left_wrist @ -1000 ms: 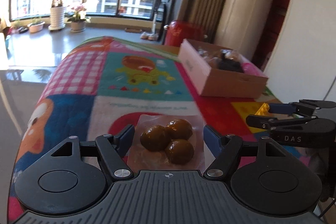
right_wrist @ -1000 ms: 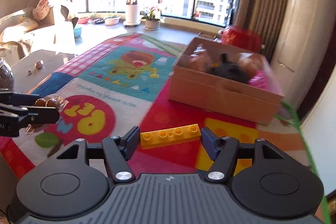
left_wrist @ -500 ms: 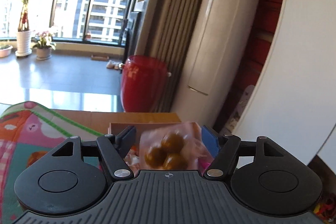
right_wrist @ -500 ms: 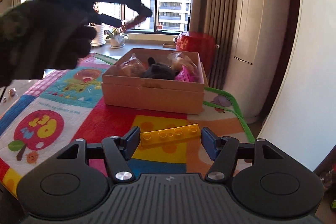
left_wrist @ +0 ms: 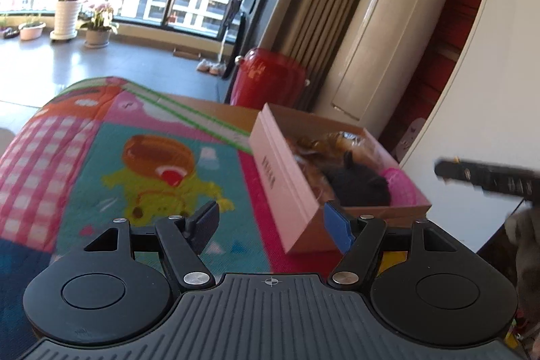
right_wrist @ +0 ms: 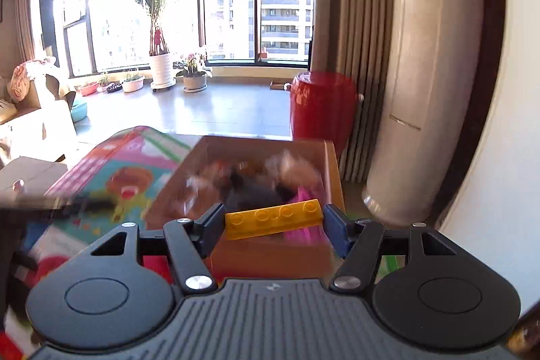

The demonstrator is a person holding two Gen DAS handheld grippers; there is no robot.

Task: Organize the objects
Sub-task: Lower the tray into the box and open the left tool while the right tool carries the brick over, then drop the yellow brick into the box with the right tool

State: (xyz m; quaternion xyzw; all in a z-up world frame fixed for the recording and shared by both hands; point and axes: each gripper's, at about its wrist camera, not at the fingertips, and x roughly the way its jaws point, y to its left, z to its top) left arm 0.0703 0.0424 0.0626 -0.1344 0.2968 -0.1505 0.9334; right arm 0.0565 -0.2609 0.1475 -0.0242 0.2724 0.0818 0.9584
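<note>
Yellow brick (right_wrist: 274, 219) is clamped lengthwise between the right gripper (right_wrist: 274, 225) fingers, one pad on each end, studs up, tilted slightly with its right end higher. End-on grip makes sense: the long axis spans the jaws, so a release should drop it flat. In the right wrist view it sits in front of and above the near wall of the cardboard box (right_wrist: 270, 253), overlapping the pink and black contents in the picture; looks like it's over the box or just short of the rim, depth not resolvable from this view, contents blurred. Box already holds a black item (left_wrist: 362, 188), something pink (left_wrist: 401, 183) and clear-wrapped packets, so it reads as the collection bin; brick likely goes in next. Left gripper (left_wrist: 270, 223) is spread apart and empty, hovering over the colourful play mat (left_wrist: 152, 164) just beside the box's near-left corner. Right gripper's fingers show blurred at the right edge of the left view.
</note>
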